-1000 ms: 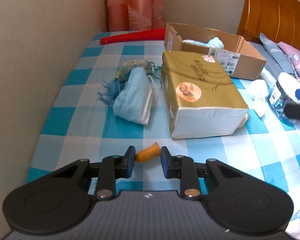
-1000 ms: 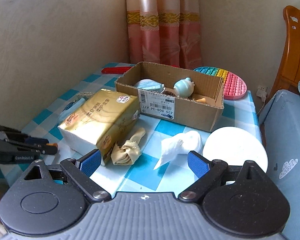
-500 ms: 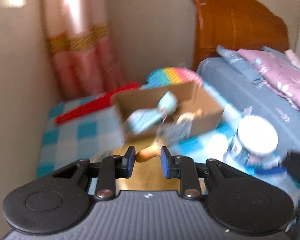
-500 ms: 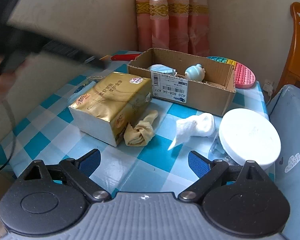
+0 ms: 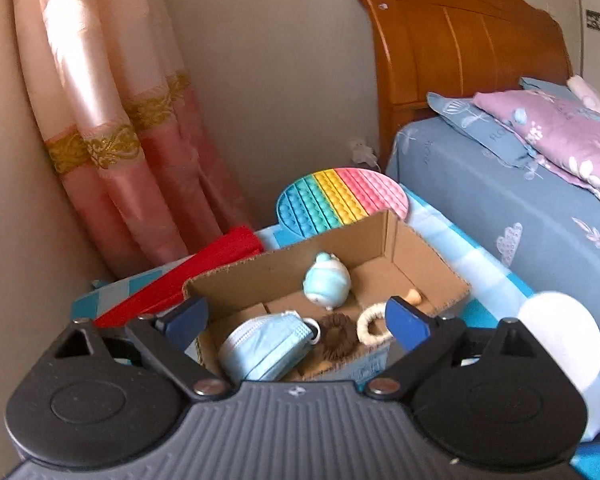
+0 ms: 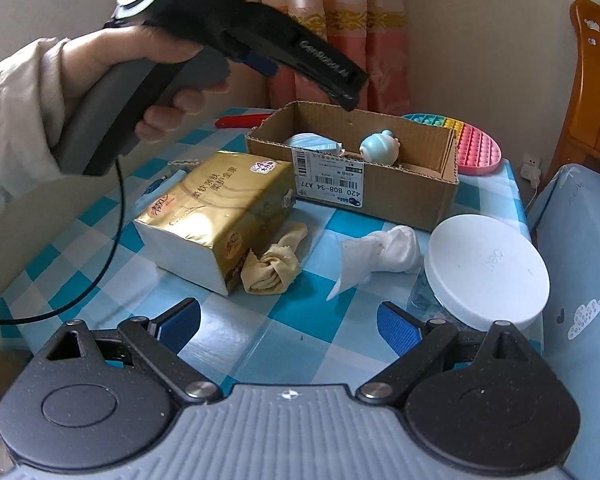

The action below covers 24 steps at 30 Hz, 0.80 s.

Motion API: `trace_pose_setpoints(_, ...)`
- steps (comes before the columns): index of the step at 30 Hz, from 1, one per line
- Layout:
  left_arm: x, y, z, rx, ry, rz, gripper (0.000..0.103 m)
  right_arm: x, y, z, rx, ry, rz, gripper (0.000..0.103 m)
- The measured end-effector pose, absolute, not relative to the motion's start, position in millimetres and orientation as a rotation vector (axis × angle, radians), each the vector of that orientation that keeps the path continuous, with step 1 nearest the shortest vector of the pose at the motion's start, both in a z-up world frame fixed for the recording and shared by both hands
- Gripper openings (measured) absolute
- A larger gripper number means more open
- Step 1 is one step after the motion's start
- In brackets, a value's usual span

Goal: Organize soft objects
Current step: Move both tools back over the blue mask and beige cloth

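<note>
In the left wrist view my left gripper (image 5: pixel 296 320) hovers over the open cardboard box (image 5: pixel 432 264). Its jaws are opening, with nothing between them. A small orange earplug (image 5: pixel 414 296) lies in the box's right corner. The box also holds a blue face mask (image 5: pixel 268 344), a pale blue plush toy (image 5: pixel 326 284), a brown hair tie (image 5: pixel 338 336) and a cream one (image 5: pixel 374 322). From the right wrist view, a hand holds the left gripper (image 6: pixel 352 98) above the box (image 6: pixel 380 188). My right gripper (image 6: pixel 290 322) is open and empty, low over the table. Beyond it lie a yellow cloth (image 6: pixel 276 264) and a crumpled white tissue (image 6: pixel 380 256).
A gold tissue pack (image 6: pixel 220 216) sits left of the cloth, with another blue mask (image 6: pixel 160 192) behind it. A white-lidded jar (image 6: pixel 488 268) stands at the right. A rainbow pop mat (image 5: pixel 340 200) and a red fan (image 5: pixel 180 280) lie behind the box. A bed (image 5: pixel 520 216) borders the table's right side.
My left gripper rose and swung from the table's near side to above the box, carrying the orange earplug. It then opened, and the earplug now lies in the box. The right gripper barely moved.
</note>
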<state>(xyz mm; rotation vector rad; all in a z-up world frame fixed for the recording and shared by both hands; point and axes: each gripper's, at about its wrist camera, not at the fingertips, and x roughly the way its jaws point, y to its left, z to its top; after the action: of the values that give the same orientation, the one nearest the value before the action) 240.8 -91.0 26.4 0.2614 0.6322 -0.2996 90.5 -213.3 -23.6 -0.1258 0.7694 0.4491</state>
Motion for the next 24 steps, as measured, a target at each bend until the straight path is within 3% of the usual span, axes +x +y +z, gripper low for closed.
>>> trace_pose_setpoints(3, 229.7, -78.9, 28.5, 0.240, 0.650, -0.313, 0.096, 90.2, -211.5, -23.9, -0.128, 0.765, 0.451, 0.103)
trace_pose_setpoints(14, 161.7, -19.6, 48.5, 0.202, 0.574, -0.208, 0.102, 76.5, -203.3, -19.9, -0.147, 0.739, 0.418, 0.103)
trace_pose_setpoints(24, 98.9, 33.3, -14.9, 0.086, 0.631, -0.014, 0.102, 70.7, -201.9, -41.0, -0.152, 0.781, 0.402, 0.103)
